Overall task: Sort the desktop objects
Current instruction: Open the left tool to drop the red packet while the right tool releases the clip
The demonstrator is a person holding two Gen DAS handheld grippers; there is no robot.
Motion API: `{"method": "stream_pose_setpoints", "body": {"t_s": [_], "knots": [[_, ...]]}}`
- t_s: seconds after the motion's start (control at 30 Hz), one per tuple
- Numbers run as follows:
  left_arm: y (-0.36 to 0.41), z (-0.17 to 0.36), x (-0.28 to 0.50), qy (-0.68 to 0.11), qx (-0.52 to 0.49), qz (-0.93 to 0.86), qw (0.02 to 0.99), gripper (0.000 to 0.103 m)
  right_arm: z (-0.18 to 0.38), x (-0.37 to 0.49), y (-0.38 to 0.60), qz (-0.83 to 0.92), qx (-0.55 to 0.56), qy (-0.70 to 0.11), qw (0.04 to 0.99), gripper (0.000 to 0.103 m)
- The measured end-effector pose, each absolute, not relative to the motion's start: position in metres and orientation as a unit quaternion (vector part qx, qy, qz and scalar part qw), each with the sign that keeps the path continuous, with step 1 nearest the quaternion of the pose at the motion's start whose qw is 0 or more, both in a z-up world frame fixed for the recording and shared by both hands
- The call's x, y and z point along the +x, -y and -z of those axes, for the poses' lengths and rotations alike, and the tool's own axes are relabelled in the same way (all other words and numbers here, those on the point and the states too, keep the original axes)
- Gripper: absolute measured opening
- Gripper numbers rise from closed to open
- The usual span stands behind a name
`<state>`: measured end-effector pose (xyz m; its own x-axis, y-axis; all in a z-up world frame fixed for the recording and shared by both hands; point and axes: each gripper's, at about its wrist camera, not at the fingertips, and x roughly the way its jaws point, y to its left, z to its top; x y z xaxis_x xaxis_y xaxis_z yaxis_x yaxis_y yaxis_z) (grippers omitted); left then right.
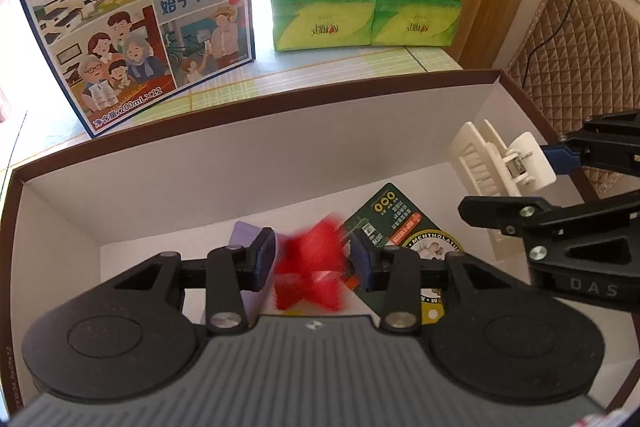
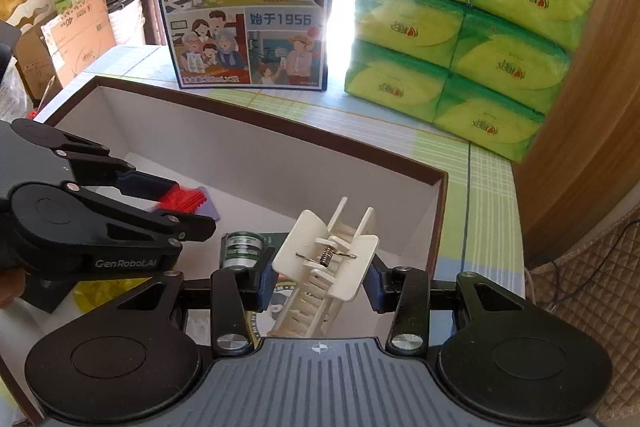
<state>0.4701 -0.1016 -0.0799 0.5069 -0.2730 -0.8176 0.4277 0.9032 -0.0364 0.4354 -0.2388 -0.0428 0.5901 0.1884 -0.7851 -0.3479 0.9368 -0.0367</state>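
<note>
Inside the brown-rimmed box (image 1: 256, 103), my left gripper (image 1: 312, 263) pinches a blurred red object (image 1: 310, 267); my right gripper (image 2: 320, 275) clamps the white hair clip (image 2: 324, 263) beside the right wall.

The red thing (image 1: 310, 265) between the left gripper's (image 1: 312, 261) pads is showing only as a blur, so its shape is staying unclear. The gripper body is hiding part of the green card (image 1: 394, 223). The top edge is cutting off the milk carton (image 1: 132, 7).
</note>
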Motion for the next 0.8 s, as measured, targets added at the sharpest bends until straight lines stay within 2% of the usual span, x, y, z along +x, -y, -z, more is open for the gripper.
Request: {"method": "stream_pose_setpoints", "body": {"t_s": [0.17,0.73,0.8], "knots": [[0.1,0.079,0.473,-0.453,0.079,0.204,0.864,0.044,0.043,0.436,0.24,-0.154,-0.094,-0.424,0.887,0.042],[0.073,0.062,0.471,-0.439,0.079,0.187,0.875,0.052,0.051,0.452,0.229,-0.144,-0.116,-0.418,0.889,0.042],[0.07,0.061,0.47,-0.438,0.079,0.185,0.876,0.053,0.051,0.454,0.229,-0.14,-0.117,-0.413,0.892,0.045]]}}
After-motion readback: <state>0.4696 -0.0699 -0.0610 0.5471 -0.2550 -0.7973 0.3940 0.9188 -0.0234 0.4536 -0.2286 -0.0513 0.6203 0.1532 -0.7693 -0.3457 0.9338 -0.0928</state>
